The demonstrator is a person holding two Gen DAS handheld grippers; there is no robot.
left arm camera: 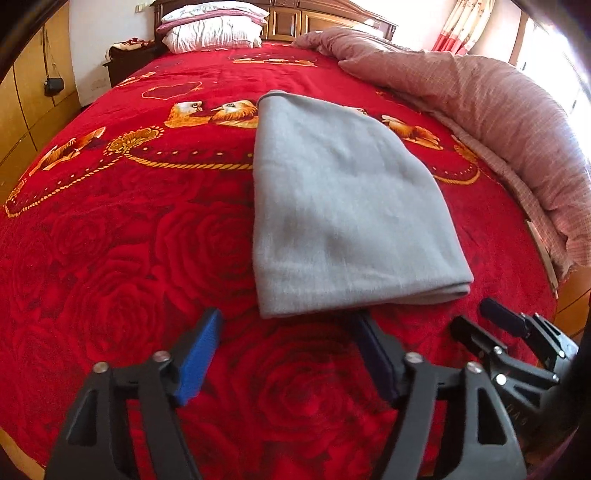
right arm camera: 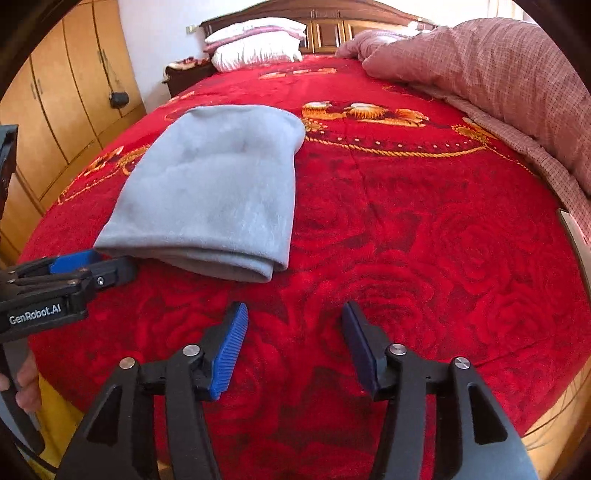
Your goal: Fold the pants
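Observation:
The grey pants (left arm camera: 340, 206) lie folded in a flat stack on the red rose bedspread (left arm camera: 129, 258); they also show in the right wrist view (right arm camera: 218, 184), left of centre. My left gripper (left arm camera: 288, 325) is open and empty, just short of the stack's near folded edge. My right gripper (right arm camera: 293, 317) is open and empty over bare bedspread, right of the stack's near corner. The left gripper (right arm camera: 96, 264) shows in the right wrist view beside the stack's near left corner. The right gripper (left arm camera: 476, 317) shows at the lower right of the left wrist view.
A pink checked duvet (left arm camera: 498, 110) is bunched along the bed's right side. White pillows (left arm camera: 214, 29) lie by the wooden headboard (right arm camera: 332, 29). Wooden wardrobes (right arm camera: 66, 92) stand to the left. The bed's near edge is just below the grippers.

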